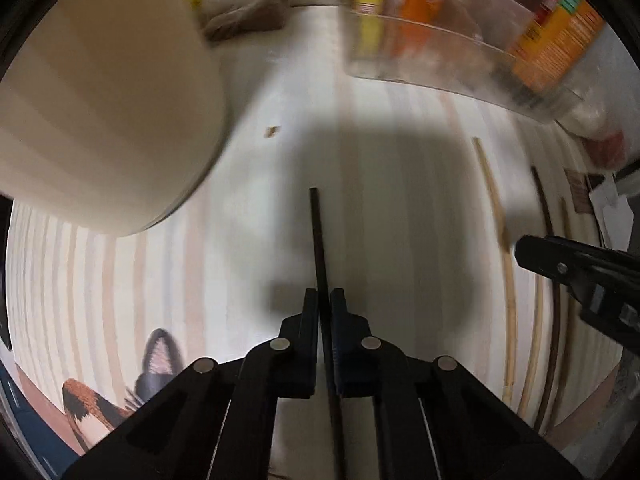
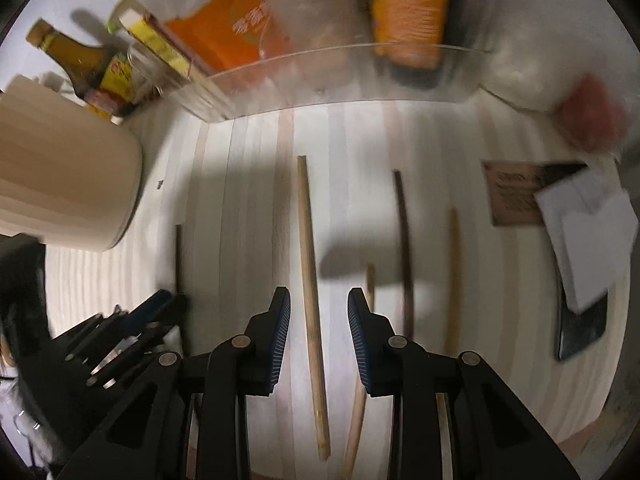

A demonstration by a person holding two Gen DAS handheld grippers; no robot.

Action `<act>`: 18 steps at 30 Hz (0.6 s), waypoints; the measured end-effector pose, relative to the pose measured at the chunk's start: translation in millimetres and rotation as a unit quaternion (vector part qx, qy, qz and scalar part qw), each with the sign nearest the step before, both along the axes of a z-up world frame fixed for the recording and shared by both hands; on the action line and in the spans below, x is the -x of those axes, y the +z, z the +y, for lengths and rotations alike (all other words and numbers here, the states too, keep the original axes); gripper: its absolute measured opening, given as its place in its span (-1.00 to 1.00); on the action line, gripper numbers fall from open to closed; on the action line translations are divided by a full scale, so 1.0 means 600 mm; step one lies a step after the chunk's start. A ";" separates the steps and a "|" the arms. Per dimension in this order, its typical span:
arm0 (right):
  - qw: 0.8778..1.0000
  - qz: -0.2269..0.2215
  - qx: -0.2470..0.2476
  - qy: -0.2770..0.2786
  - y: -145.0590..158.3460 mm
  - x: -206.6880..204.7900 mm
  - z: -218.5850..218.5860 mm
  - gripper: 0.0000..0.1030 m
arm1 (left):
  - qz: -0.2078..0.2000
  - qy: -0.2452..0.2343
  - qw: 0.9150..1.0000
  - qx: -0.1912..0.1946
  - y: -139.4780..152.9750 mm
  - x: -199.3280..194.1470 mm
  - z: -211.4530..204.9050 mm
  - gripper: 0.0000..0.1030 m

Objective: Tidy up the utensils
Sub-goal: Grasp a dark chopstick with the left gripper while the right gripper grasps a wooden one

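Note:
My left gripper (image 1: pixel 324 294) is shut on a dark chopstick (image 1: pixel 318 236), whose tip points forward over the striped mat (image 1: pixel 380 200). A cream cylindrical utensil holder (image 1: pixel 100 100) stands to its upper left and also shows in the right wrist view (image 2: pixel 60 168). My right gripper (image 2: pixel 319 300) is open, its jaws astride a light wooden chopstick (image 2: pixel 310 280) lying on the mat. A second light chopstick (image 2: pixel 362 380), a dark chopstick (image 2: pixel 404 248) and another light one (image 2: pixel 453 272) lie to its right. The held chopstick (image 2: pixel 178 256) and the left gripper (image 2: pixel 160 308) show at the left.
A clear plastic bin (image 2: pixel 340 76) with orange and yellow packets stands at the back. A sauce bottle (image 2: pixel 76 56) stands behind the holder. A brown card (image 2: pixel 512 196), white paper (image 2: pixel 588 232) and a dark phone-like slab (image 2: pixel 580 332) lie at the right.

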State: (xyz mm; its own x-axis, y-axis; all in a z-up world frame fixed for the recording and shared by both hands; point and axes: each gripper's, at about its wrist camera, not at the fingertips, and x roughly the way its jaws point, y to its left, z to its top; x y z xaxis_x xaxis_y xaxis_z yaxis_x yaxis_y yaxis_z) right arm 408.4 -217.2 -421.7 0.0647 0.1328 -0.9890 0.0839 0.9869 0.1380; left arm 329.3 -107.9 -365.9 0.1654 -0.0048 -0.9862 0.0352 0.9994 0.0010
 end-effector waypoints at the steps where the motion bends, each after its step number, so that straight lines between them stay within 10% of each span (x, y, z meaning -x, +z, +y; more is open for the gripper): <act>1: 1.000 0.005 0.005 0.007 -0.008 -0.006 0.006 -0.39 | 0.000 0.003 1.000 -0.005 0.000 0.002 0.009 -0.93; 7: 0.997 0.028 0.059 0.045 -0.035 -0.022 0.056 -0.86 | 0.006 0.031 0.999 -0.005 -0.001 0.031 0.076 -0.94; 18: 0.995 0.103 -0.001 -0.012 -0.030 0.057 0.075 -0.87 | 0.028 0.058 0.998 0.022 -0.002 0.086 0.156 -0.94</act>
